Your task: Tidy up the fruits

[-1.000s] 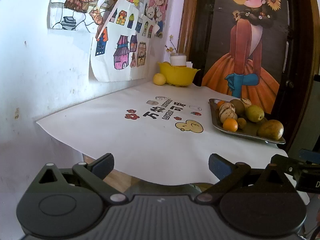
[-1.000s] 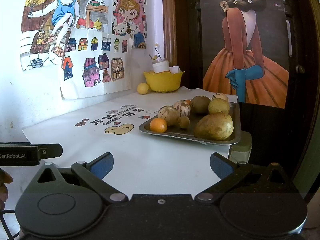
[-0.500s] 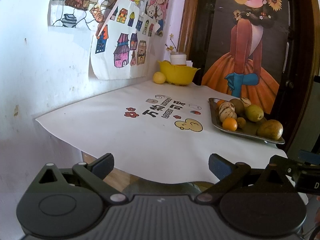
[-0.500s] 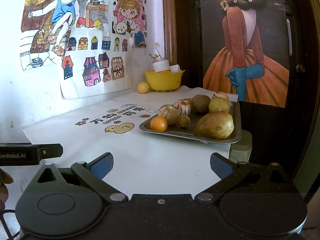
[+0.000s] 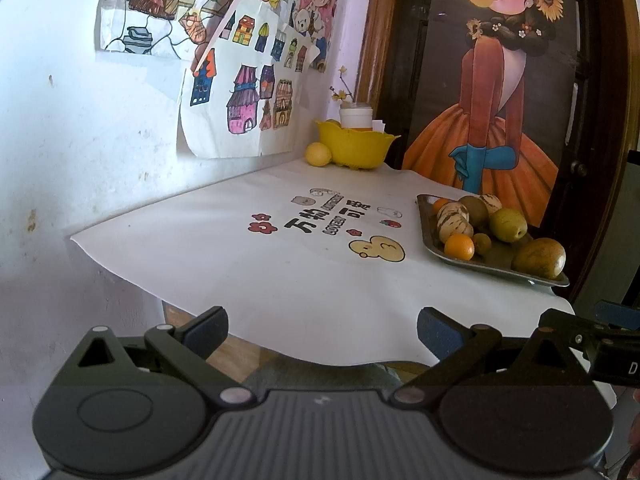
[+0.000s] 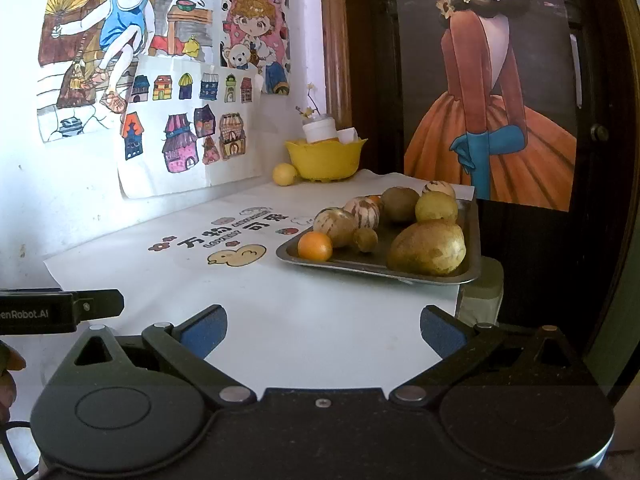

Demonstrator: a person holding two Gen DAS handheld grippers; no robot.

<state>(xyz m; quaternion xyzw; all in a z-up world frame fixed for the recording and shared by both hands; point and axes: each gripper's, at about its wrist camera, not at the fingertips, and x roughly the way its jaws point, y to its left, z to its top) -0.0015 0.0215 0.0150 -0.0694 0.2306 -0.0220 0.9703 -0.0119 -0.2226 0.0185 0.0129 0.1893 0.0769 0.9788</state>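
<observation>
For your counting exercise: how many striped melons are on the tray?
3 on the tray: one left behind the orange, one just behind that, one at the back. Others may be hidden.

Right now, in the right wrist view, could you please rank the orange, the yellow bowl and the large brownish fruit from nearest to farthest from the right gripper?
1. Large brownish fruit, at the tray's near right corner.
2. Orange, at the tray's near left corner; close to the first, but slightly farther from the right gripper.
3. Yellow bowl, far back by the wall.
</observation>
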